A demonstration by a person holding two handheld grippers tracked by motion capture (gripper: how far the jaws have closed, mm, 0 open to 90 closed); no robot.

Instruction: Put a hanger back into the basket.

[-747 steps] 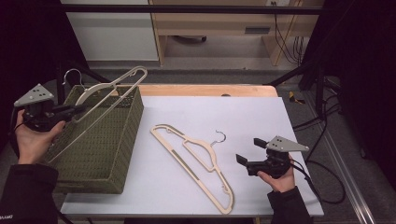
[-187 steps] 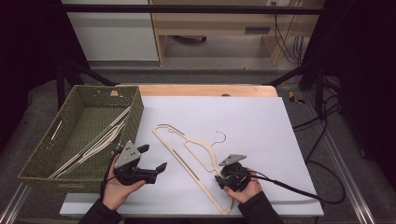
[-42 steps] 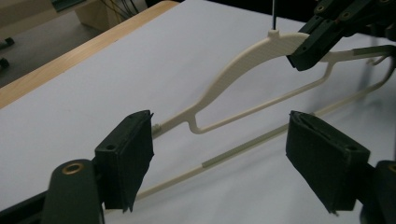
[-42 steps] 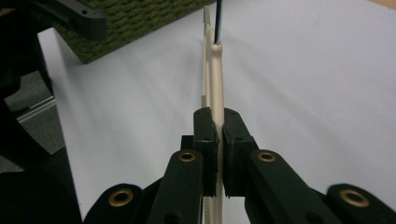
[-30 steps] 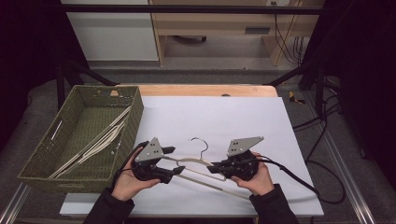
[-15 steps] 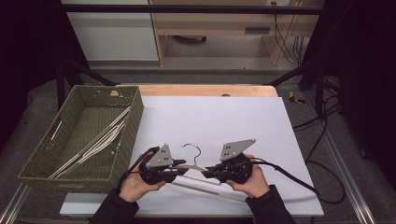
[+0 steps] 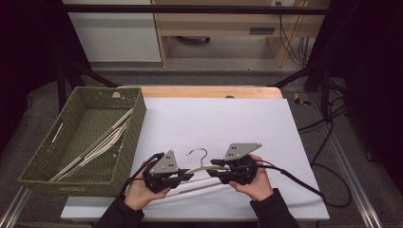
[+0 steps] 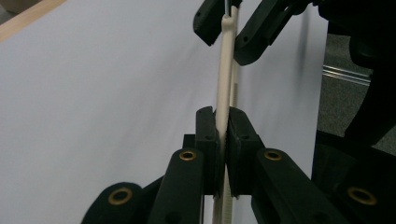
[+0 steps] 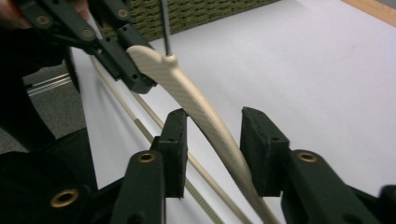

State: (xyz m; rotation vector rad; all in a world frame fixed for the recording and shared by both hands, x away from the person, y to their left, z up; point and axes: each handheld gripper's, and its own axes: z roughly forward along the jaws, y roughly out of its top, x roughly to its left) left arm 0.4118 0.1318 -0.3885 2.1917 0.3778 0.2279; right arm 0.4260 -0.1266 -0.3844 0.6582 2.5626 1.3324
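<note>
Handing the hanger [image 7: 197, 172] across from one gripper to the other is what I judge I'm in the middle of. My left gripper [image 7: 186, 176] has just been closing, and in the left gripper view its jaws are pressed tight on the cream shoulder [image 8: 223, 100] of the hanger. My right gripper [image 7: 215, 172] has just been opening: in the right gripper view its pads [image 9: 173, 140] stand apart on either side of the other shoulder [image 9: 205, 119], with daylight between pad and plastic, so it pinches nothing. A second ago the grips were the other way round, so the load has passed to my left hand [image 7: 142, 190], the side next to the green wicker basket [image 7: 126, 156], where other hangers [image 7: 97, 147] already lie. I take that as the setup for carrying this one over to join them.

The hanger sits just above the white sheet [image 7: 237, 123] near the table's front edge, between my two hands. Its long axis runs left to right across the table, roughly level, and its metal hook [image 7: 198, 155] points up and away from me.
</note>
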